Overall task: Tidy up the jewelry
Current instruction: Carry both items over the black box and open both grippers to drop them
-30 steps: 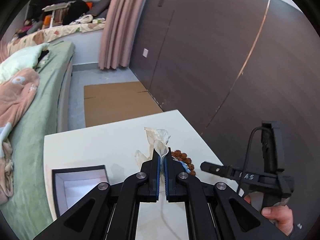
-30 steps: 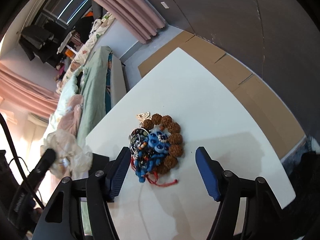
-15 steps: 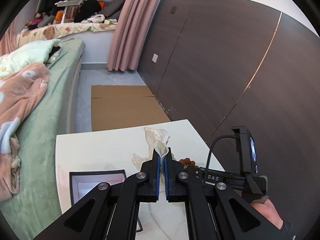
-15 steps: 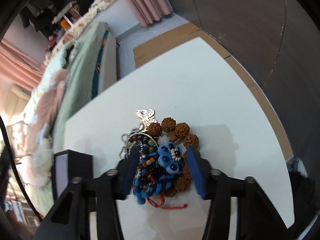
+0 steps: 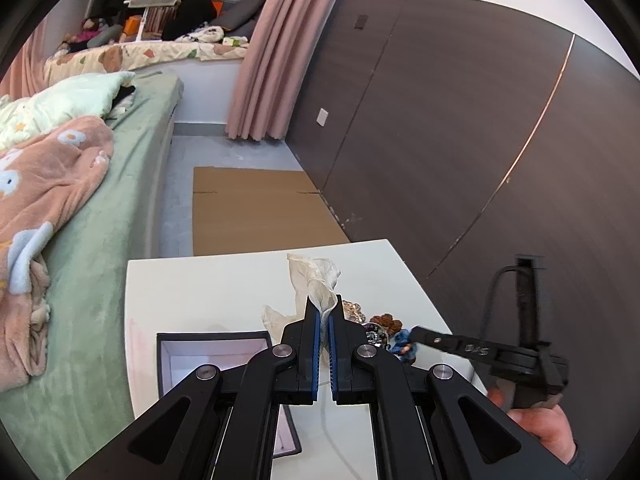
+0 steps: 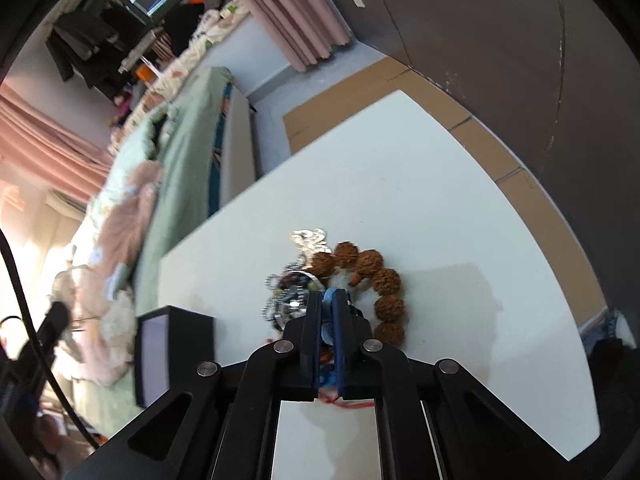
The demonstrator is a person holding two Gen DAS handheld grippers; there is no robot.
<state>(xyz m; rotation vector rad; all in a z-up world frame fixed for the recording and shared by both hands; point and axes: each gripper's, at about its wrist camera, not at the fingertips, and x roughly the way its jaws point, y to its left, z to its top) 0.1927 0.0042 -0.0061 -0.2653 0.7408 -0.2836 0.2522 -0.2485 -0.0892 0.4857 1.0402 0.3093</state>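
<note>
A tangled heap of jewelry lies on the white counter (image 6: 440,200): a bracelet of large knobbly brown beads (image 6: 376,280) curving round its right side, a silvery chain (image 6: 310,238) at the far end, and a blue beaded piece (image 6: 330,296). Left of it stands an open dark jewelry box (image 5: 212,356) with a pale lining.

Both cameras look forward along their fingers, low and close over the white table (image 5: 208,288). They share the tabletop, open box (image 6: 176,344), bed (image 5: 100,216) and dark wall (image 6: 500,20).
</note>
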